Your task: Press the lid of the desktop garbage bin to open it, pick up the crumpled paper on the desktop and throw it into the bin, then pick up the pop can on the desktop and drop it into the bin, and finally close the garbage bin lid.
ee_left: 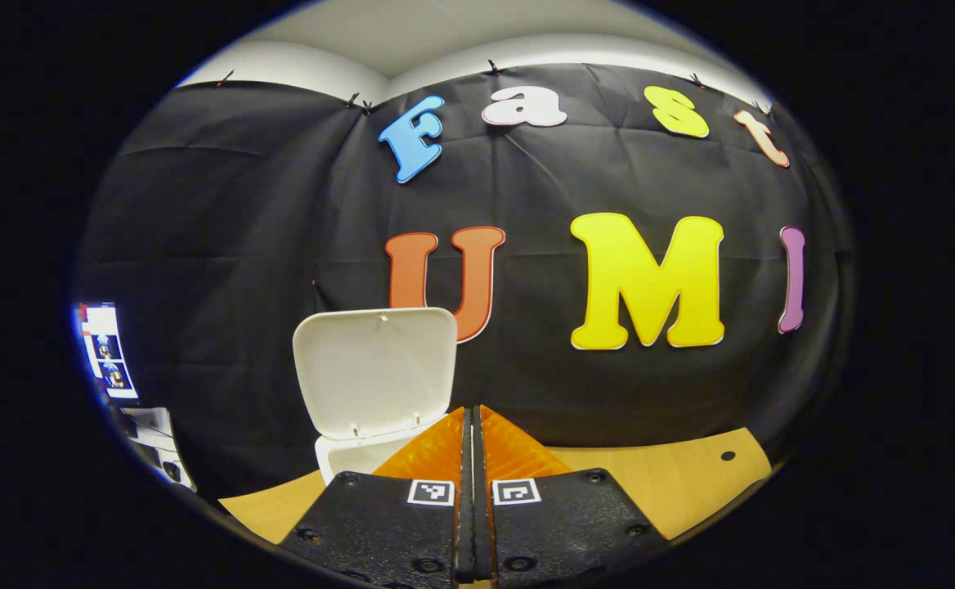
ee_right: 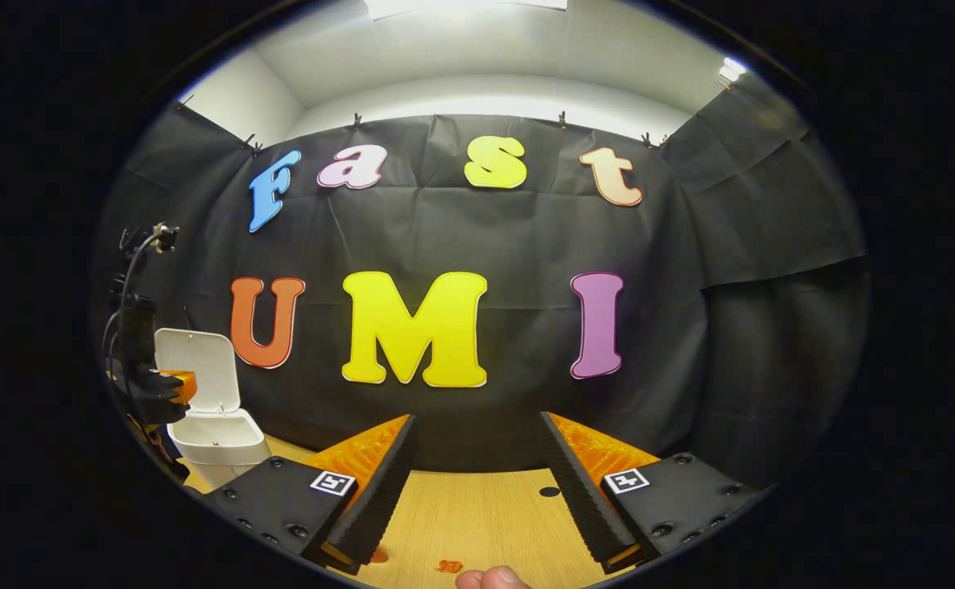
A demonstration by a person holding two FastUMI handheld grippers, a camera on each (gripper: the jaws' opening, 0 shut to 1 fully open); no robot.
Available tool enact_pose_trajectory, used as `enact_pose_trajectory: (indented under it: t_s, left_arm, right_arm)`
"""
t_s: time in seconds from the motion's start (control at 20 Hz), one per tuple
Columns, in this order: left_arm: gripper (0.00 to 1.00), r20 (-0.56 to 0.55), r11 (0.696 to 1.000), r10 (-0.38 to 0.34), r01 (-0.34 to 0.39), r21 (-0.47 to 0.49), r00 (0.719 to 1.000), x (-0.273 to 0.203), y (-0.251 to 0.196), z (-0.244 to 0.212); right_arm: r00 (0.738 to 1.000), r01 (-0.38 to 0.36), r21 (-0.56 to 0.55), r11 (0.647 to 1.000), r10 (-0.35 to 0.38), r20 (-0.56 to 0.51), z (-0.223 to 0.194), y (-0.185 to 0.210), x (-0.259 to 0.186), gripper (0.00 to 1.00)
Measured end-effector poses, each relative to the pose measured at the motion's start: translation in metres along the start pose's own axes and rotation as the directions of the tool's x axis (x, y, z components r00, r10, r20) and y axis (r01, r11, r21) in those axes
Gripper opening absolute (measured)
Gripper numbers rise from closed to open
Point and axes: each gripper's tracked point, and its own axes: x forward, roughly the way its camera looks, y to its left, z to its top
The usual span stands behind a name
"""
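Observation:
The white desktop bin (ee_left: 352, 455) stands on the wooden table (ee_left: 674, 483) with its lid (ee_left: 375, 372) swung up and open. My left gripper (ee_left: 473, 413) is shut with nothing between its fingers, just right of and in front of the bin. In the right gripper view the bin (ee_right: 220, 442) sits at the far left, lid (ee_right: 199, 368) upright, and the left gripper (ee_right: 168, 386) hovers at its left side. Over the table's middle my right gripper (ee_right: 477, 421) stands open and holds nothing.
A small round hole (ee_right: 549, 492) marks the tabletop (ee_right: 477, 523) ahead of the right gripper. Small orange bits (ee_right: 448, 565) lie near the front edge, beside a fingertip (ee_right: 494, 578). A lit screen (ee_left: 105, 352) stands off the table's left end.

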Motion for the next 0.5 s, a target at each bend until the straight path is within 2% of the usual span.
enact_pose_trajectory:
  t_s: [0.05,0.15,0.2,0.25,0.3,0.35,0.4,0.5]
  left_arm:
    - [0.03,0.015,1.000,-0.014,0.014,-0.010,1.000,-0.004,-0.003,0.004]
    - [0.19,0.046,0.998,-0.061,0.062,-0.029,0.997,-0.015,-0.013,0.011]
    - [0.28,0.058,0.995,-0.092,0.094,-0.036,0.994,-0.019,-0.021,0.014]
    - [0.43,0.063,0.992,-0.120,0.123,-0.041,0.991,-0.029,-0.027,0.026]
    - [0.39,0.069,0.989,-0.139,0.142,-0.041,0.988,-0.033,-0.031,0.027]
    - [0.50,0.074,0.986,-0.158,0.161,-0.043,0.985,-0.037,-0.036,0.029]
    - [0.45,0.082,0.982,-0.180,0.184,-0.043,0.980,-0.039,-0.042,0.033]
    - [0.54,0.099,0.974,-0.218,0.222,-0.036,0.971,-0.046,-0.050,0.037]
  right_arm:
    - [1.000,0.004,0.002,1.000,-0.004,-0.002,-0.001,-0.001,0.000,0.94]
    - [1.000,0.011,-0.001,1.000,-0.011,-0.008,-0.004,-0.004,0.000,0.94]
    - [1.000,0.013,-0.004,1.000,-0.013,-0.010,-0.005,-0.005,-0.001,0.94]
    - [1.000,0.016,-0.006,1.000,-0.016,-0.010,-0.006,-0.006,-0.002,0.94]
    - [1.000,0.018,-0.007,1.000,-0.018,-0.010,-0.005,-0.008,-0.003,0.94]
    - [1.000,0.020,-0.009,1.000,-0.020,-0.009,-0.005,-0.009,-0.004,0.94]
    - [1.000,0.021,-0.010,1.000,-0.021,-0.008,-0.006,-0.010,-0.004,0.94]
    - [1.000,0.023,-0.012,1.000,-0.023,-0.010,-0.007,-0.013,-0.006,0.94]
